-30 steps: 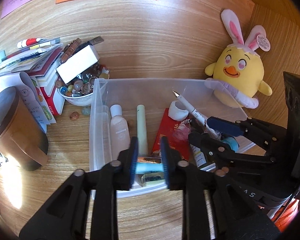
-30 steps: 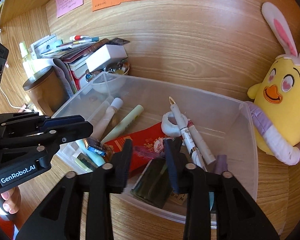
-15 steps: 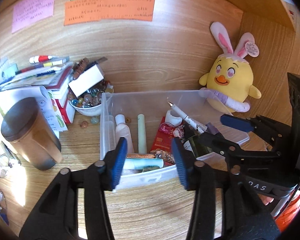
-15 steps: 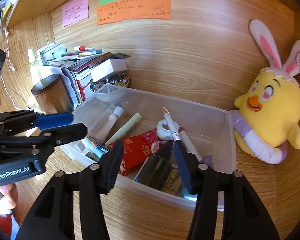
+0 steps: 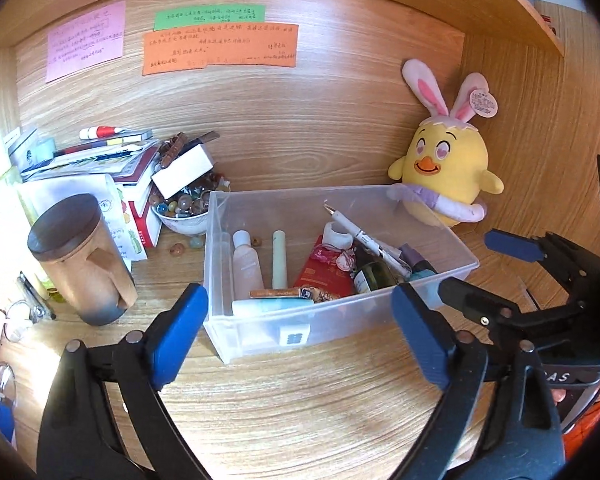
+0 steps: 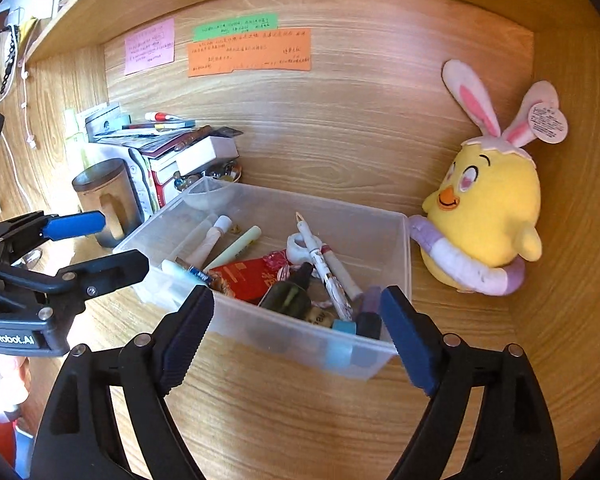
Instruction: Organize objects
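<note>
On the table (image 5: 300,408) the bin (image 5: 260,336) holds bottles and pens, loose beads (image 5: 186,242) remain outside, and both grippers' jaws are opening, empty.

White lettering "GenRobot.AI" stands on the black body of the left gripper (image 6: 100,248). The handwriting on the pink, green and orange paper notes (image 6: 249,53) stuck to the wooden wall is too small to read.

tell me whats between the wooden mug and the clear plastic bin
In the left wrist view, bare desk lies between the wooden mug and the clear plastic bin; behind that gap stands a white bowl of marbles.
</note>
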Available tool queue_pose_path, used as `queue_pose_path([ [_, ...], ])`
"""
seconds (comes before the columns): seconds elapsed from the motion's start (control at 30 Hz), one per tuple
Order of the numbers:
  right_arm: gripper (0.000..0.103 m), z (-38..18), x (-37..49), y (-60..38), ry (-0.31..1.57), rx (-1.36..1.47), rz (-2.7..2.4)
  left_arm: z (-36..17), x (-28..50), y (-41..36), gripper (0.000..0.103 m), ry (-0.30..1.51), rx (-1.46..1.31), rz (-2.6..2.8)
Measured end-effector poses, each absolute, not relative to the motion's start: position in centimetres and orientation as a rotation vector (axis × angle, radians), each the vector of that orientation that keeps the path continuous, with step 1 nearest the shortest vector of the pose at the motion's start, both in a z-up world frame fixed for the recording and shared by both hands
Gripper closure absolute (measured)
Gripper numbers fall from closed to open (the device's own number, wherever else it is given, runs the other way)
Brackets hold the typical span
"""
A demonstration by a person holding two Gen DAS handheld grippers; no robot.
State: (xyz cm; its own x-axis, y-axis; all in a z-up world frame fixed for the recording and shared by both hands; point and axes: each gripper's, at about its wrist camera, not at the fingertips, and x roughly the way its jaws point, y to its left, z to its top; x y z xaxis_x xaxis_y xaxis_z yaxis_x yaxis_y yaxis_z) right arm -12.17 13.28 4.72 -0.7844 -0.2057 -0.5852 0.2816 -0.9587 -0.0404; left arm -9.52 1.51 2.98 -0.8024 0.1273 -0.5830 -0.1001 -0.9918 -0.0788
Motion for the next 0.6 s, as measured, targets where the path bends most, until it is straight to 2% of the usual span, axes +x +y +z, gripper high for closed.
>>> queue_pose_path([
  [0.17,0.015,4.2,-11.1,13.4,0.183,0.884,-2.739,2.4,-8.8,1.5,0.008,-0.070,-0.940,2.869],
  [0.6,0.014,3.4,-10.3,13.6,0.140,0.909,-2.735,1.9,-7.7,1.6,0.007,-0.077,-0.958,2.867],
])
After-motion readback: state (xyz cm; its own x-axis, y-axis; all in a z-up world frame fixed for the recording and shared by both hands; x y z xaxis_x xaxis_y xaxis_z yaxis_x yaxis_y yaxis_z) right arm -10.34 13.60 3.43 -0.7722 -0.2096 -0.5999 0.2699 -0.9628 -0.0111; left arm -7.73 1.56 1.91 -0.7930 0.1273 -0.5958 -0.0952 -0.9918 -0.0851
